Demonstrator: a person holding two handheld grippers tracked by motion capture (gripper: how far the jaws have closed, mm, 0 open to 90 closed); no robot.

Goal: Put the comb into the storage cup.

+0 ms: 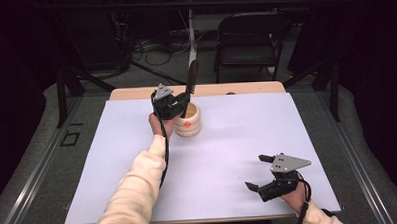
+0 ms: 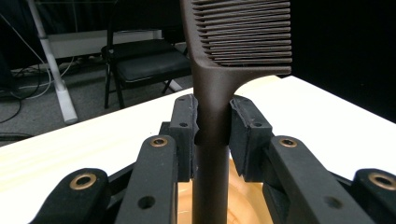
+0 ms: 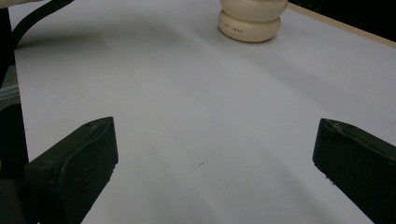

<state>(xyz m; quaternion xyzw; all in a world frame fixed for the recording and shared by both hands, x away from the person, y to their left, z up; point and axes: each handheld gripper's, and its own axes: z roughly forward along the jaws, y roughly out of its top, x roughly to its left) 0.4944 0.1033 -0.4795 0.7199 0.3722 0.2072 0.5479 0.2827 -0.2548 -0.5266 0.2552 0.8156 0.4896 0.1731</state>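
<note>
The right tongs (image 3: 215,163) stand wide apart over the pale surface (image 3: 196,102); nothing lies between them. A cream jar (image 3: 251,21) sits far ahead.

I count one comb (image 2: 212,93), clamped in my left claw (image 2: 212,135) at twelve o'clock on the tabletop (image 1: 228,156). One cream wooden pot (image 1: 188,121) stands beneath it. My claws number two; the right claw (image 1: 261,172) sits at five o'clock. One folding chair (image 1: 249,37) stands beyond.
</note>
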